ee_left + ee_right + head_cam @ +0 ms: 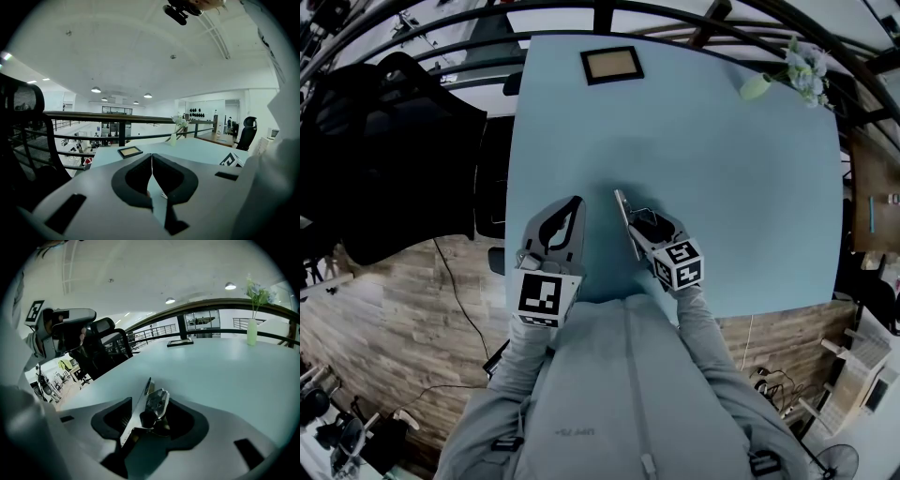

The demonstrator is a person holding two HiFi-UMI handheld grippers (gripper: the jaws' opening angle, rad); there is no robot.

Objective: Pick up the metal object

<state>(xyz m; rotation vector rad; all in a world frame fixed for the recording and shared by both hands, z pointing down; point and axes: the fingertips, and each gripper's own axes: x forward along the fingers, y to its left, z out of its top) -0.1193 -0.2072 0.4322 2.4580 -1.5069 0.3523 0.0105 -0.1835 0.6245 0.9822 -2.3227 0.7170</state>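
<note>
The one container in sight is a pale green vase (757,87) at the table's (741,197) far right corner. It leans in the head view and holds a few pale flowers (806,70). At the far edge, towards the left, lies a dark-rimmed square frame (611,65) with a tan panel inside it, flat on the light blue top and well apart from the vase. No readable label shows on either. The only markings are the black-and-white square patterns on each gripper's cube (680,263) and a short line of print on the person's grey top (628,394), too small to make out. The metal object (149,401), a long flat strip with a shiny clamp-like piece on its side, sits between the jaws of the right gripper (151,397). The jaws are closed against it, and the strip sticks out past the tips over the near middle of the table. Whether it touches the table cannot be told. The left gripper (151,165) is just beside it to the left, near the table's left edge. Its jaws are pressed together at the tips with nothing between them. A black mesh chair (384,141) stands off the table's left side.
</note>
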